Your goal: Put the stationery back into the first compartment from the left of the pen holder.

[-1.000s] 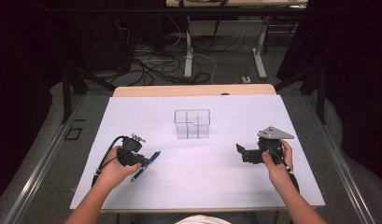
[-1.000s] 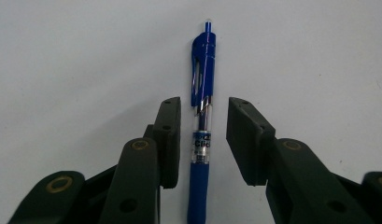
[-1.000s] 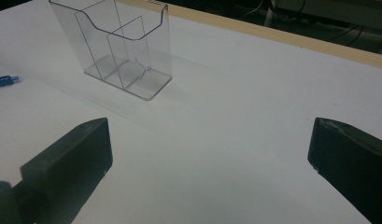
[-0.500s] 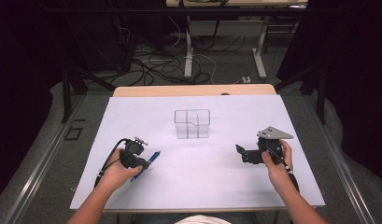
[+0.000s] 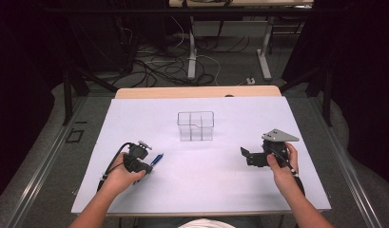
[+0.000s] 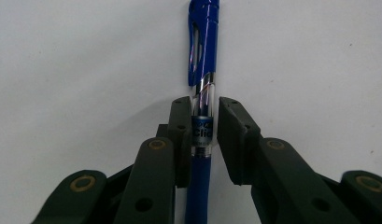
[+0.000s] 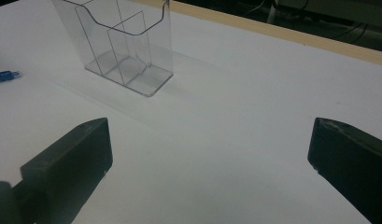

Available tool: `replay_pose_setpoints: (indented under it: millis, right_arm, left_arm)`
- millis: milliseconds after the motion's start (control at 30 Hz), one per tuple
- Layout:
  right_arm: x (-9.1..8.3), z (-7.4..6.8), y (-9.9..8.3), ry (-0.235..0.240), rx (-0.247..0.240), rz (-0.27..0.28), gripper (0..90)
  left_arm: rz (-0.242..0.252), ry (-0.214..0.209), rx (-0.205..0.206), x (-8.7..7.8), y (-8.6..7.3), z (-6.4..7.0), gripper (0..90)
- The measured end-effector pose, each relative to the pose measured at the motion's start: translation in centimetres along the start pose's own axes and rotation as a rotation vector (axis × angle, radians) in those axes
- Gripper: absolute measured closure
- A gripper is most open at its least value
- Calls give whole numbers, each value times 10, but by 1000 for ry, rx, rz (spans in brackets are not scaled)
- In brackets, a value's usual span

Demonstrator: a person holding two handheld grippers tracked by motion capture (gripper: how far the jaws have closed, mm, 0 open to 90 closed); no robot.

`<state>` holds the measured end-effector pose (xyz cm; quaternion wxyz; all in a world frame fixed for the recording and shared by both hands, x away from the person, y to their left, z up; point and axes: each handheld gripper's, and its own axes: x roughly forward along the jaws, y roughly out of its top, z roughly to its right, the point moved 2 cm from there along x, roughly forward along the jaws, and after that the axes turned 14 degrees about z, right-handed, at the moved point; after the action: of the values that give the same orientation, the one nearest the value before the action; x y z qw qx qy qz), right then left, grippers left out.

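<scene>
My left hand-held gripper (image 6: 205, 135) is down over the blue click pen (image 6: 203, 70), its two jaws standing either side of the clear middle of the barrel. The left jaw looks to touch the pen, while a thin gap shows at the right jaw, so I cannot tell whether the pinch is made. The pen lies flat on the white worktop (image 5: 206, 185), its clip end pointing away from the jaws. In the high view the pen (image 5: 157, 159) sticks out of my left hand-held gripper (image 5: 147, 165) toward the clear plastic organizer (image 5: 196, 126), which stands upright well apart from it. My right hand-held gripper (image 5: 244, 154) hovers over bare worktop on the right side, jaws spread wide and holding nothing, facing the organizer (image 7: 125, 44).
</scene>
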<state>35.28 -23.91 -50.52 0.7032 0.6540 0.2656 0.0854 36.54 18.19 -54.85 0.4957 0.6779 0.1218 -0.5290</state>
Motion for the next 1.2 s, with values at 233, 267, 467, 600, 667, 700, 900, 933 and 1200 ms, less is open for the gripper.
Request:
replay_pose_setpoints:
  millis: [233, 267, 467, 600, 667, 700, 900, 933, 1200]
  right_arm:
    - [0, 0, 0, 0, 2, -4, 0]
    - [0, 0, 0, 0, 3, -5, 0]
    - [0, 0, -1, 4, 8, -6, 0]
    - [1, 1, -1, 4, 5, -2, 0]
    - [0, 2, -1, 1, 9, -7, 0]
    - [0, 2, -1, 2, 10, -11, 0]
    - [0, 2, -2, 3, 20, -3, 0]
    - [0, 2, -2, 3, 20, -5, 0]
    - [0, 2, -2, 1, 21, -7, 0]
  left_arm:
    - [5, 12, 21, 1, 0, 2, 790]
    - [2, 12, 29, 1, 1, 2, 793]
    - [-7, 17, 47, 1, 1, 4, 798]
    - [-11, 19, 53, 1, 1, 5, 798]
    - [-11, 20, 60, 1, 1, 5, 798]
    - [-11, 20, 64, 0, 2, 5, 799]
    - [26, 29, 68, -3, 4, 5, 799]
    - [35, 30, 64, -4, 5, 5, 799]
    - [113, 51, 64, -11, 8, 2, 799]
